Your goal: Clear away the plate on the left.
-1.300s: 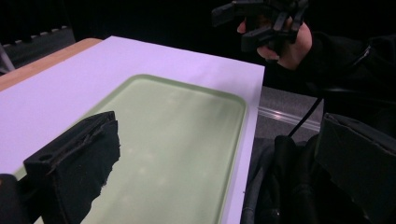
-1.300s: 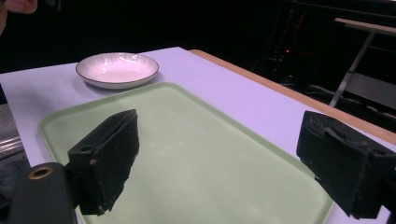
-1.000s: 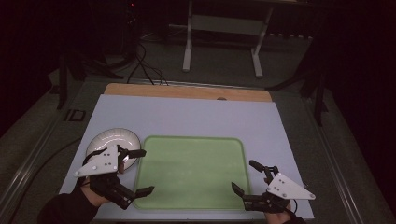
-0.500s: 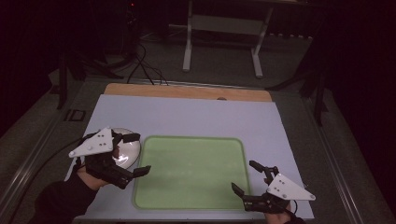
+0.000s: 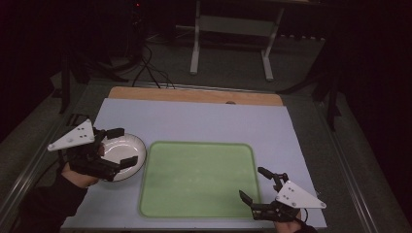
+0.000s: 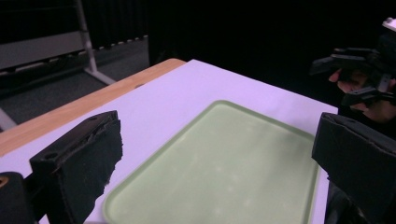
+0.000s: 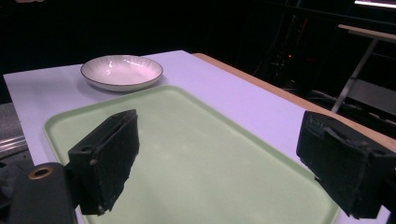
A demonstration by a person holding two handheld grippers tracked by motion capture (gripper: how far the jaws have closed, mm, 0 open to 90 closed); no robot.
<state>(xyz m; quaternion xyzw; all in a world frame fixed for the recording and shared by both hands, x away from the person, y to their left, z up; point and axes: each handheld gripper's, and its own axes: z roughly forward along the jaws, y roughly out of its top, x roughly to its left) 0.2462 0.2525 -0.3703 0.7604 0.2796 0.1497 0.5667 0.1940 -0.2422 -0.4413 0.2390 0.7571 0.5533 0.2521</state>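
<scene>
My left gripper (image 5: 118,147) hangs wide open over the shallow white ribbed bowl (image 5: 127,154), at nine o'clock of the green tray (image 5: 199,179). My right gripper (image 5: 256,183) gapes wide at five o'clock.

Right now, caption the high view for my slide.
Open left gripper over white bowl beside empty green tray; open right gripper waits.

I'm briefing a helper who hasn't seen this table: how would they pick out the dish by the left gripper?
Start from the big green tray in the middle of the pale table cover. Just off the tray's left edge sits a shallow round bowl, under the open left gripper. It is the only white, round thing there, with a dark rim and ribbed inside.
</scene>
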